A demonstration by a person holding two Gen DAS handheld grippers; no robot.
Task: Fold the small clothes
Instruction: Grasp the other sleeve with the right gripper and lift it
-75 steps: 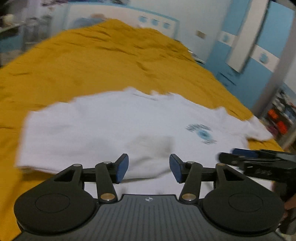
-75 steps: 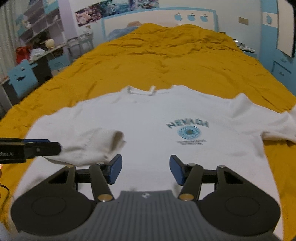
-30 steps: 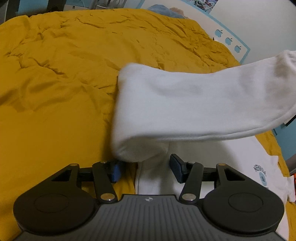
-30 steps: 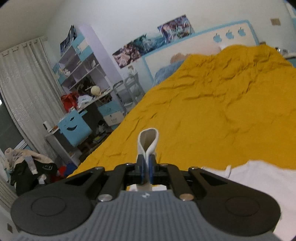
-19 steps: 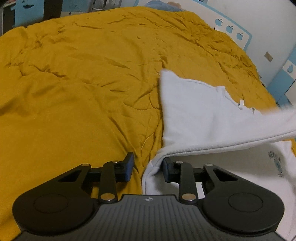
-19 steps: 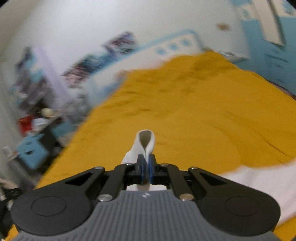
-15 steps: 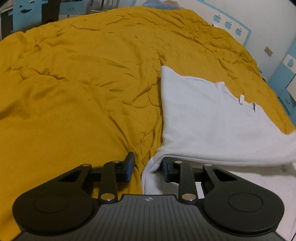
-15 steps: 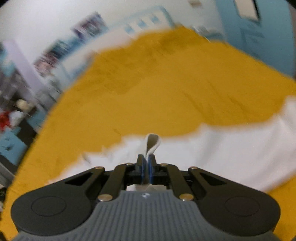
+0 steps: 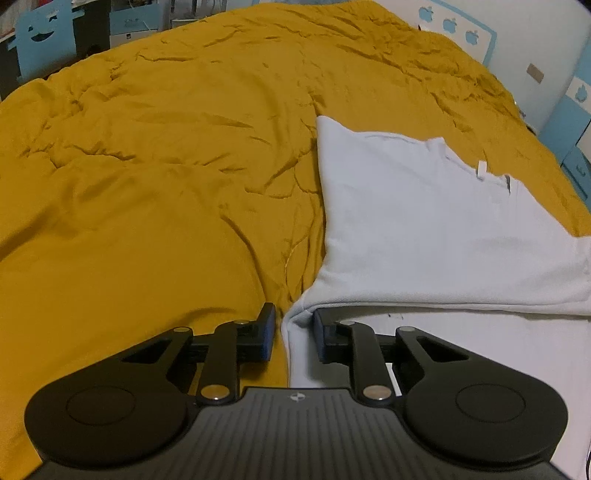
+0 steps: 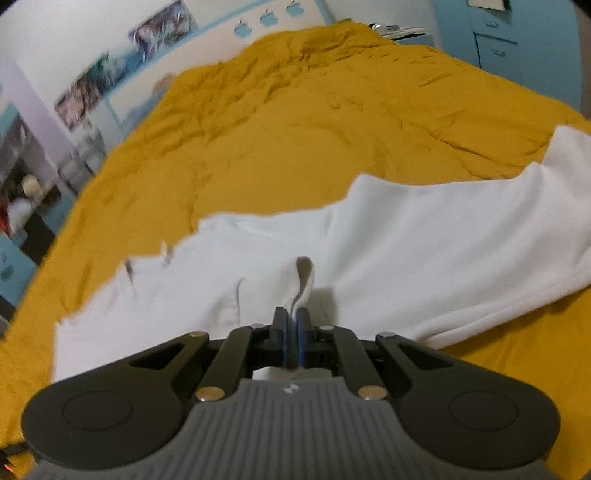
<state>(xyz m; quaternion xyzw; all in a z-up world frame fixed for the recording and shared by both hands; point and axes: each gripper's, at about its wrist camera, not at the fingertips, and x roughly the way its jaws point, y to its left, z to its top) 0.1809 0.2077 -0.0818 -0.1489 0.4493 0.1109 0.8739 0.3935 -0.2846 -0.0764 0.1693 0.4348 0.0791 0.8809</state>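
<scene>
The left gripper (image 9: 291, 338) is held low with its jaws parted; the right gripper (image 10: 292, 338) is kept with jaws pinched nearly together.

A wrinkled mustard bedspread (image 9: 166, 177) covers the bed; a white headboard with blue apples (image 10: 266, 18), posters (image 10: 110, 74) and blue cabinets (image 10: 517, 44) stand behind.

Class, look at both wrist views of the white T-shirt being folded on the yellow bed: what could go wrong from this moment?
1. The right gripper pinches only a thin loop of the white T-shirt; it may slip out, or the flap may bunch on release.
2. The left gripper is open around the folded edge, not clamping it, so a pull from the right could drag that crease crooked.
3. The yellow bedcover is rumpled, so the fold may set unevenly.
</scene>
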